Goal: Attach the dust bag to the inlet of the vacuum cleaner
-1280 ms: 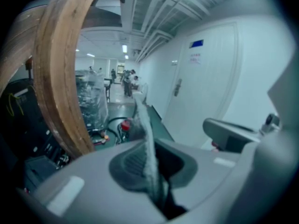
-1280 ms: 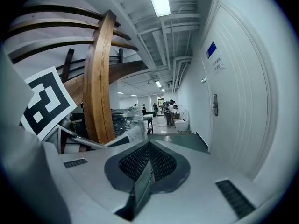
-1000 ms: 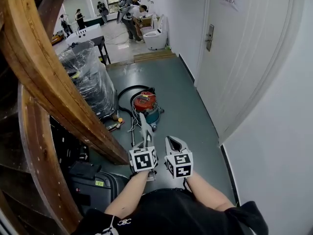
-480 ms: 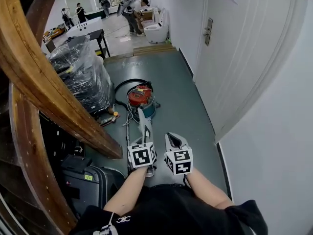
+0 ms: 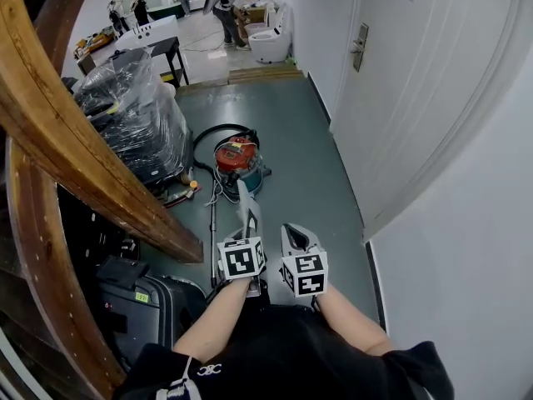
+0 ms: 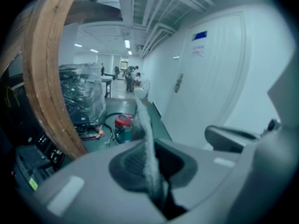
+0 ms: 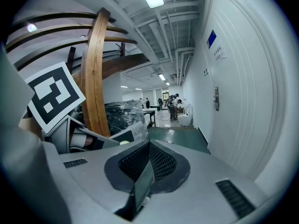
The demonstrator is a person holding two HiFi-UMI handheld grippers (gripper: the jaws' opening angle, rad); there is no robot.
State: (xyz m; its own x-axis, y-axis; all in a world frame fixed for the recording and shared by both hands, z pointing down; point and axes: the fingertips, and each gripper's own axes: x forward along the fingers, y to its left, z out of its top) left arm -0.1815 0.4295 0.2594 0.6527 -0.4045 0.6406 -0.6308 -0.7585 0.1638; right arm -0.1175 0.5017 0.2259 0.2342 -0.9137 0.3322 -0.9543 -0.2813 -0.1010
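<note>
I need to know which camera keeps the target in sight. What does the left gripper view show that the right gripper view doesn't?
Only the left gripper view: the vacuum cleaner on the floor ahead, and the dust bag pinched upright in the left gripper, jaws closed on it. Only the right gripper view: that gripper's marker cube at the left, and the right gripper, jaws shut on nothing. Both: the curved wooden beam, the plastic-wrapped stack and the white door.

Looks like I'm in a warehouse-ish corridor: shrink-wrapped stack at ten o'clock, toilet at twelve, bare ceiling pipes.
</note>
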